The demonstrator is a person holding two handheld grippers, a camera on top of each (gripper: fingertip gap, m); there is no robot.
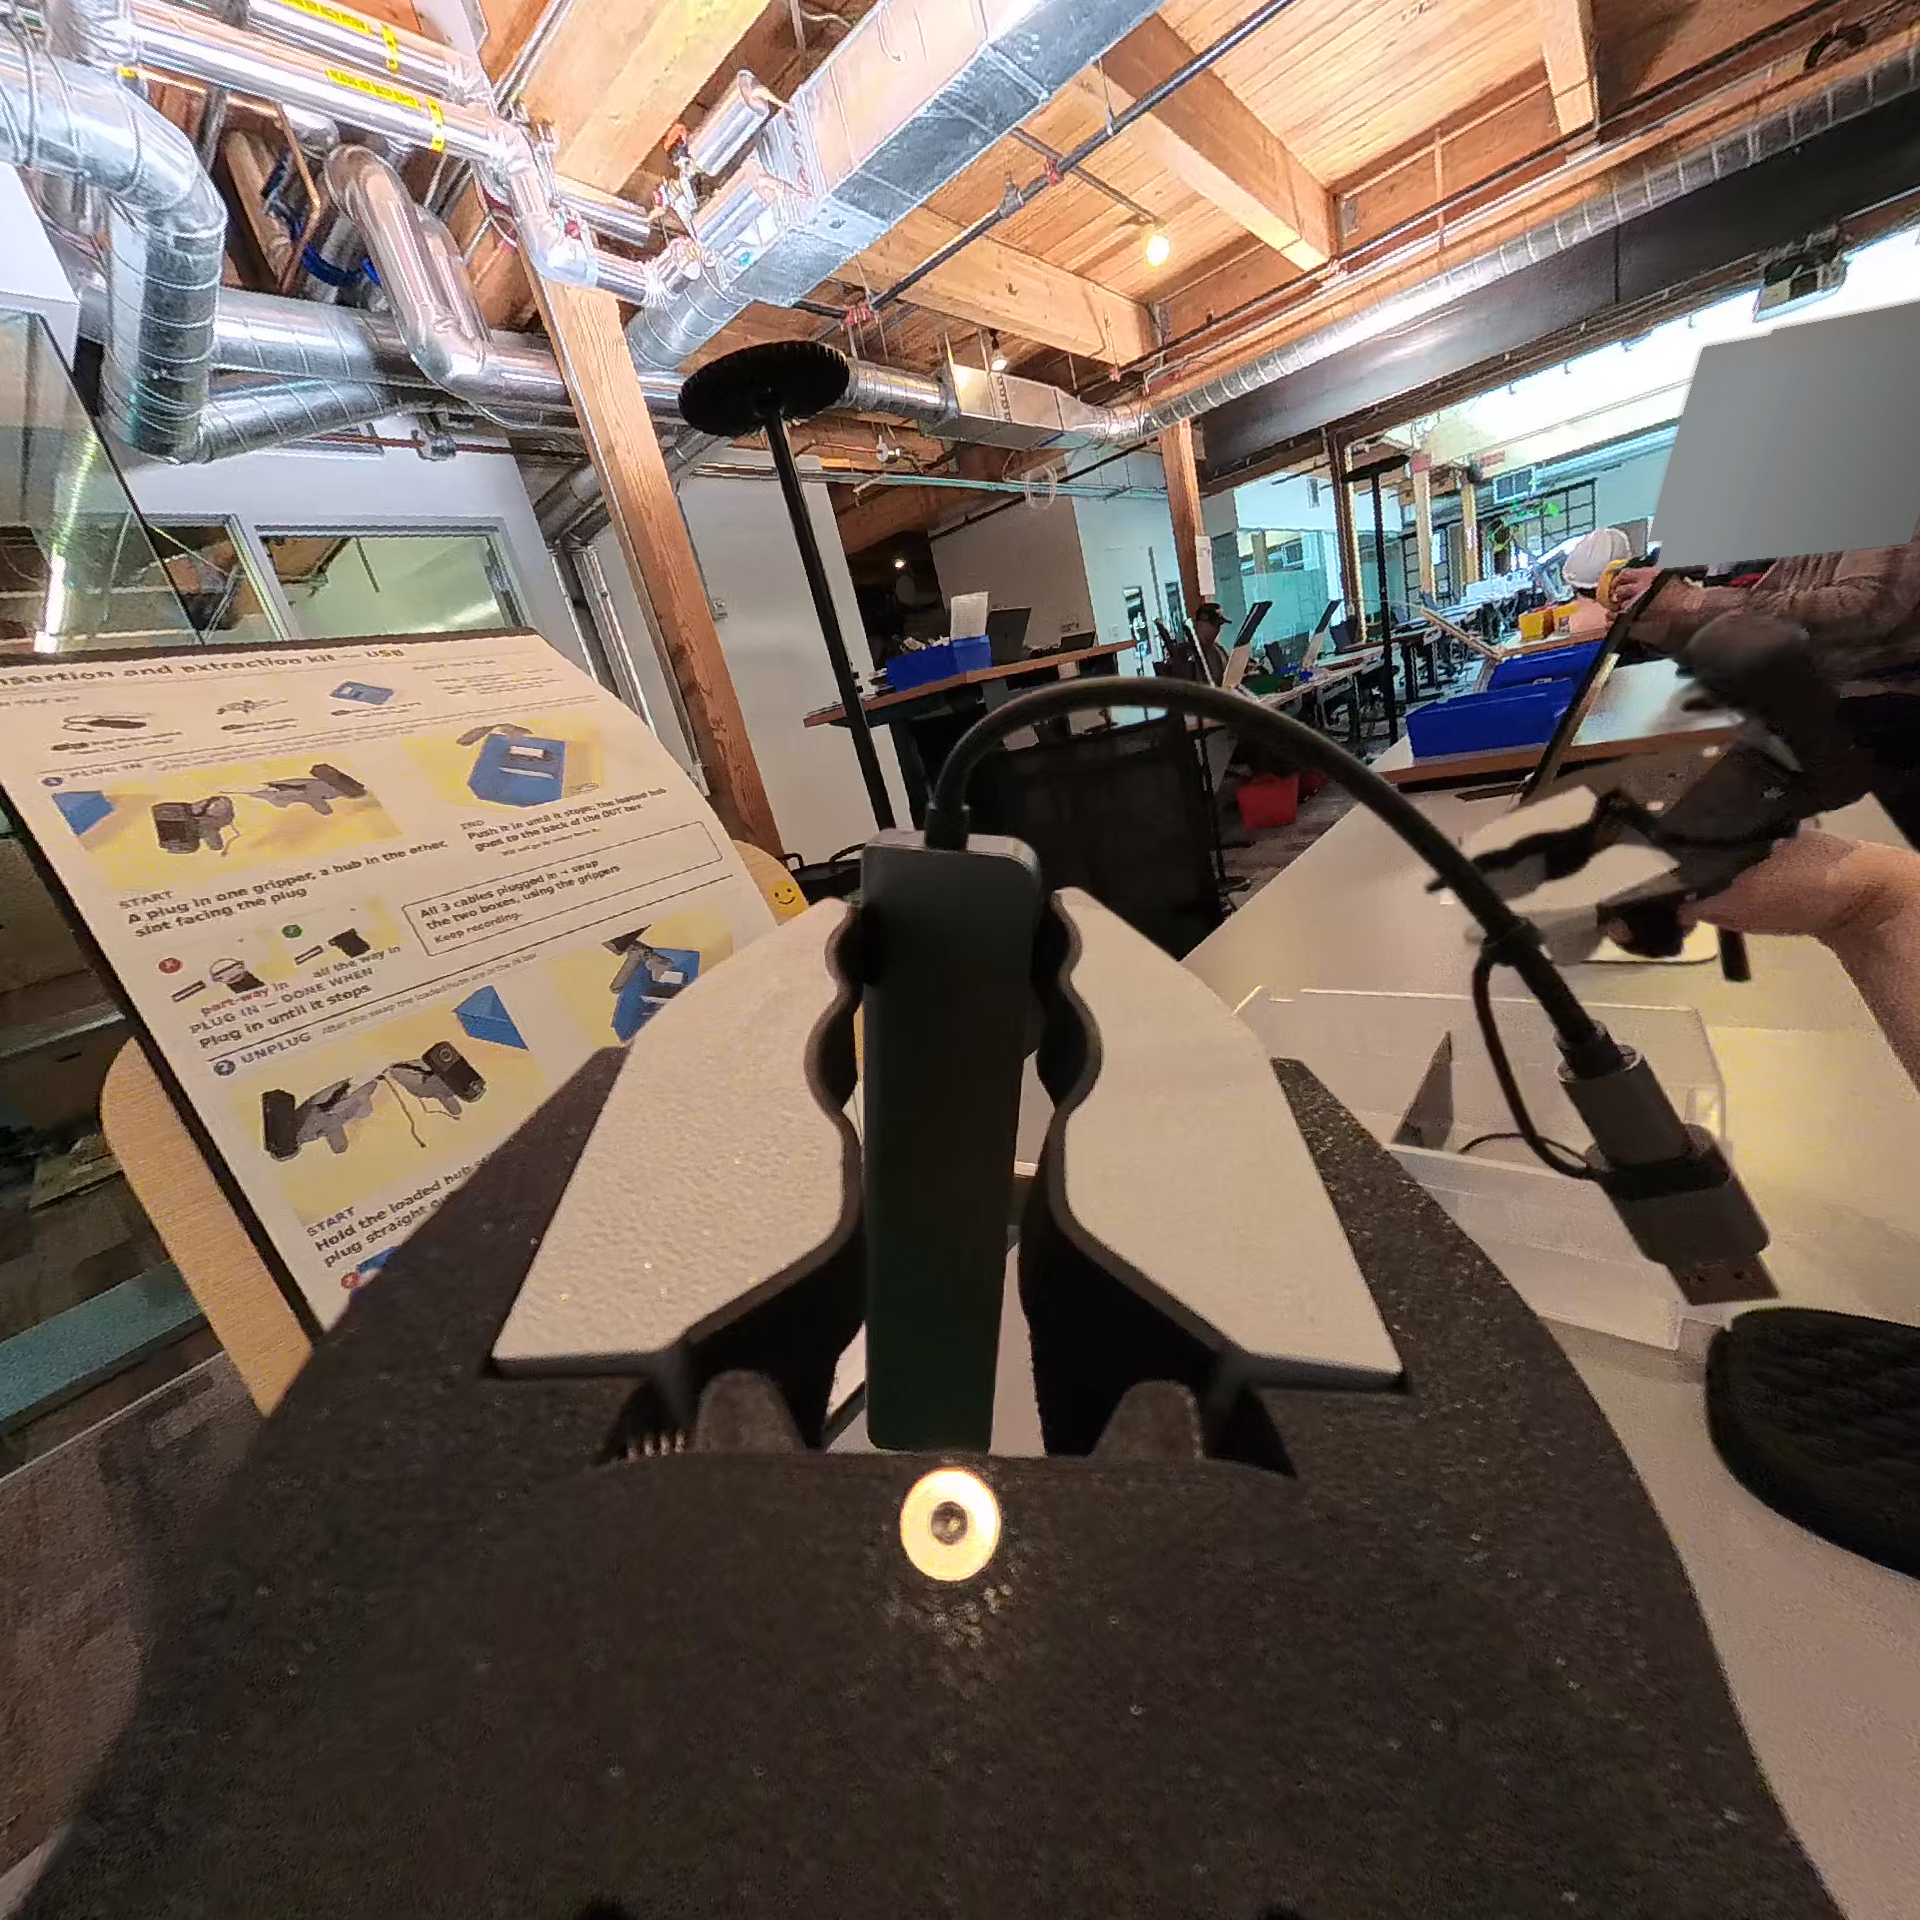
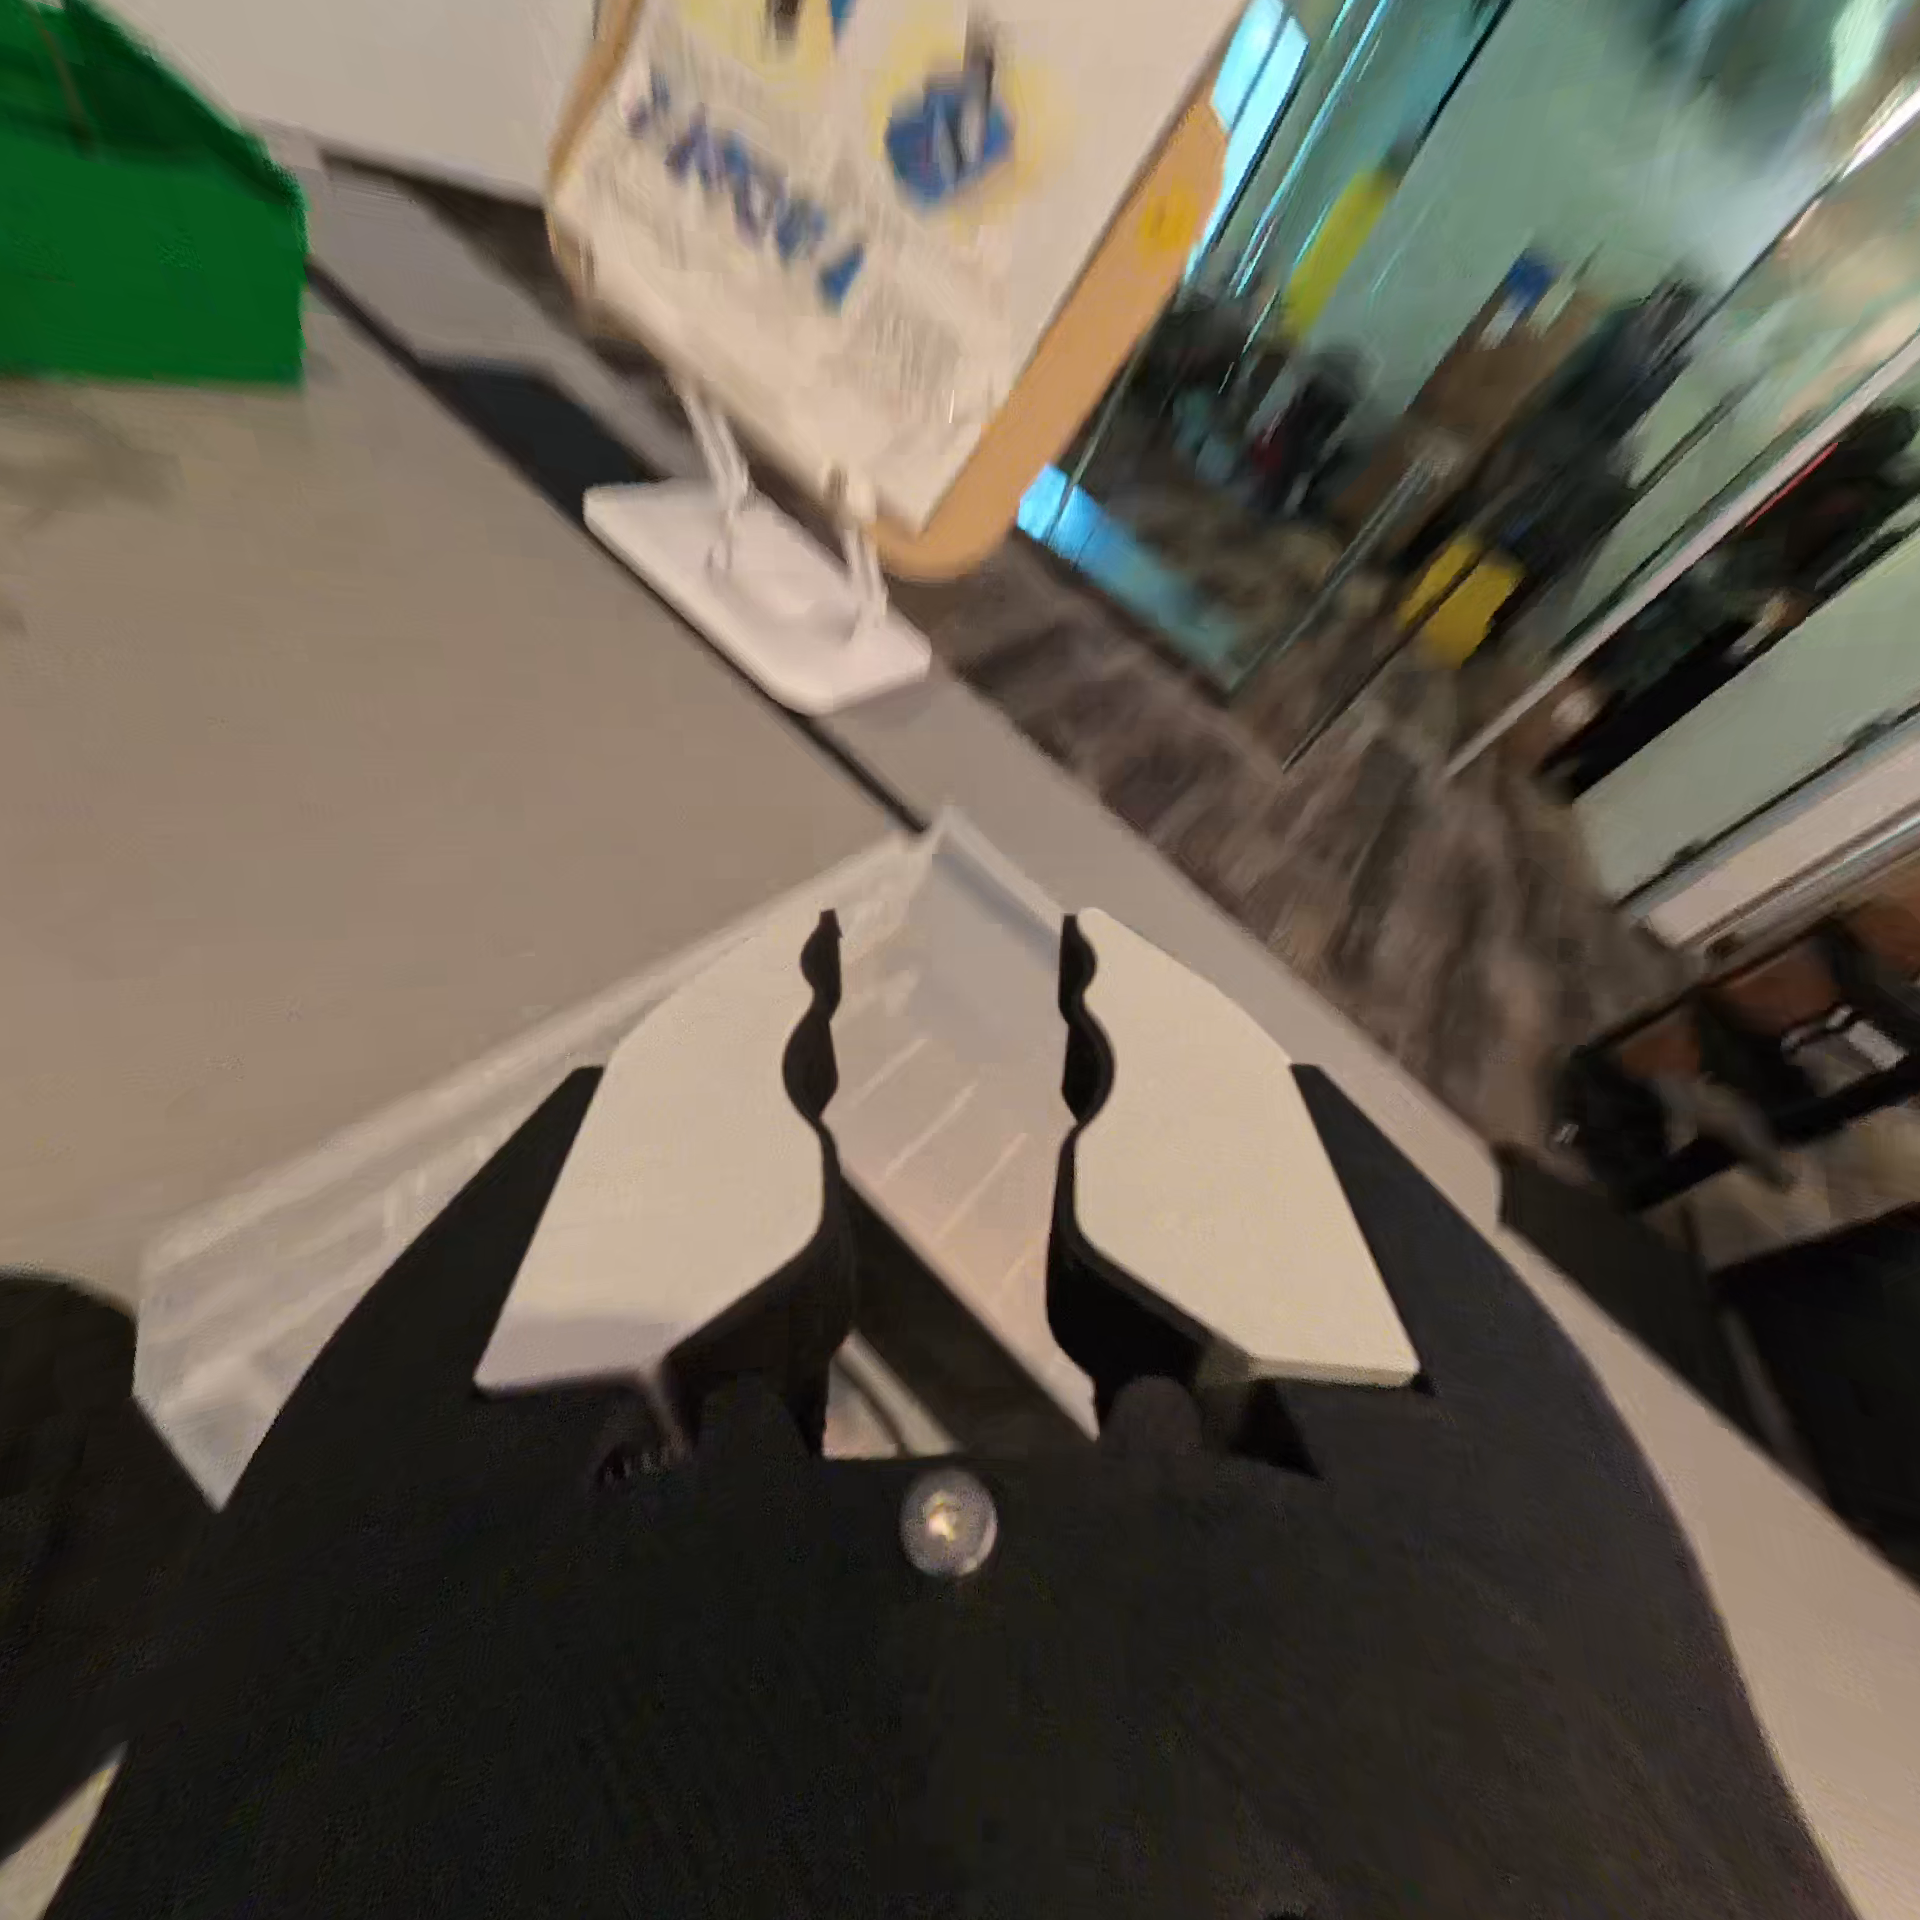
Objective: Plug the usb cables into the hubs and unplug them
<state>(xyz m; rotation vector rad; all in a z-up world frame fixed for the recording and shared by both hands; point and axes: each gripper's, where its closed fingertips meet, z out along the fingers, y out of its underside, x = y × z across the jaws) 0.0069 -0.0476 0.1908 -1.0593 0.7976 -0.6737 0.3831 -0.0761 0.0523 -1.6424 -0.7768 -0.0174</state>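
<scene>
**Two grippers in view: one holds the hub, one holds nothing**

Left wrist view, from left to right. An instruction board [image 1: 343,935] with pictures and print leans across the left of the frame. At centre, the left gripper [image 1: 951,935] is clamped on a dark, slim USB hub [image 1: 945,1143], which stands upright between the two pale fingers [image 1: 717,1132], its upper end rising just past their tips. A black cable [image 1: 1226,727] leaves the top of the hub, arcs over toward the right and hangs down to a grey USB plug [image 1: 1662,1174] at lower right of the frame. The plug hangs free and is inserted in nothing; a thin black loop is tied to its cable. Behind the plug sits a clear plastic box [image 1: 1507,1174] on the white table [image 1: 1829,1101]. At the right edge, blurred, the right gripper [image 1: 1558,883] shows farther off, held in a person's hand [image 1: 1787,883].

Right wrist view, heavily blurred. A green bin [image 2: 145,229] occupies the upper left. At upper centre the instruction board [image 2: 831,208] stands on a white base. At centre, the right gripper [image 2: 945,925] has its fingers [image 2: 686,1164] parted with nothing between them; through the gap a clear plastic box [image 2: 956,1122] is seen on the table [image 2: 364,779].
</scene>
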